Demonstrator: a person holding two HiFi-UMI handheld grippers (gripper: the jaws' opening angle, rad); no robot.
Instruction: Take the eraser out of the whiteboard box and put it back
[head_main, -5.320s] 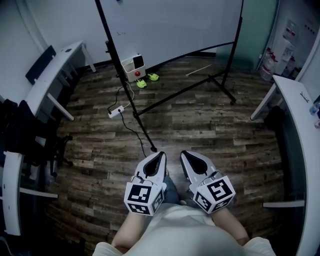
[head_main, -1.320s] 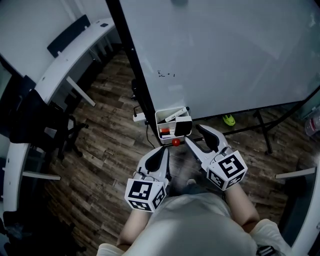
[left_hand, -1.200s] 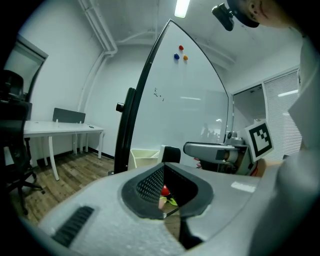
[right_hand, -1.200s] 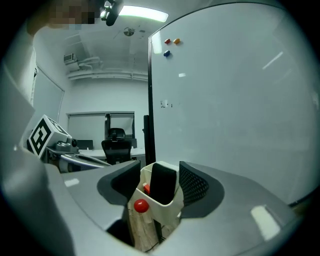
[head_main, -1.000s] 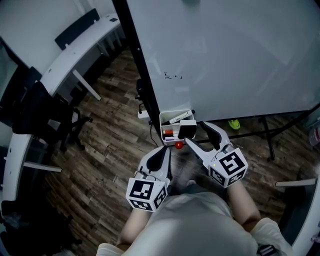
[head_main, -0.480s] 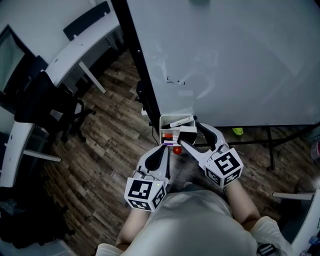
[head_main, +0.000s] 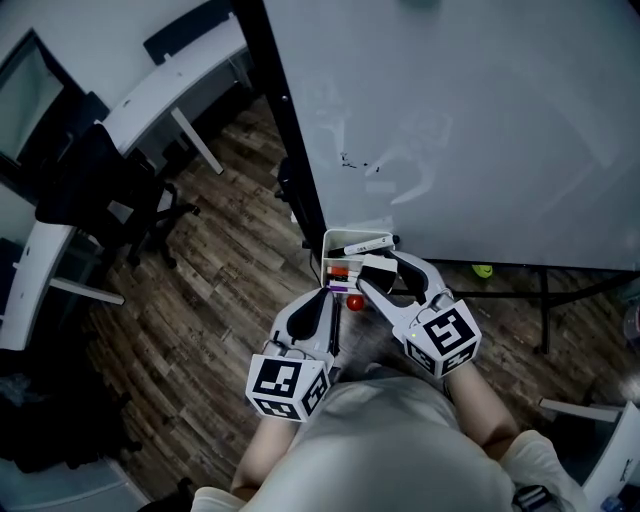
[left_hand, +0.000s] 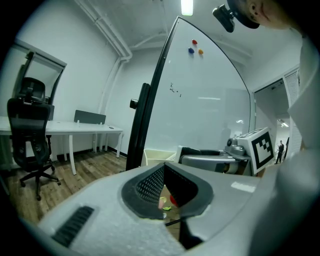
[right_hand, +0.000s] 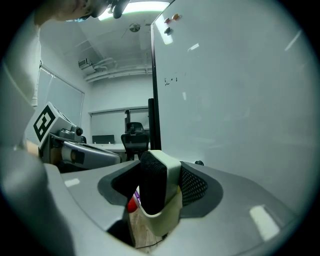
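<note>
A white box hangs at the whiteboard's lower edge, with a white marker and a red-capped one inside. The eraser, black felt on a white back, stands in the box's near right corner. My right gripper reaches in from below, and its jaws have just been closing with the eraser between them. In the right gripper view both pads meet the eraser, above the box wall. My left gripper hangs shut and empty just below the box.
The whiteboard stands on a black frame, with its post left of the box. A small red ball shows under the box. A white desk and a black office chair are at the left, on the wooden floor.
My right gripper moved up and left from beside the box until its jaws stand on either side of the eraser, and they narrowed. The left gripper stayed put.
</note>
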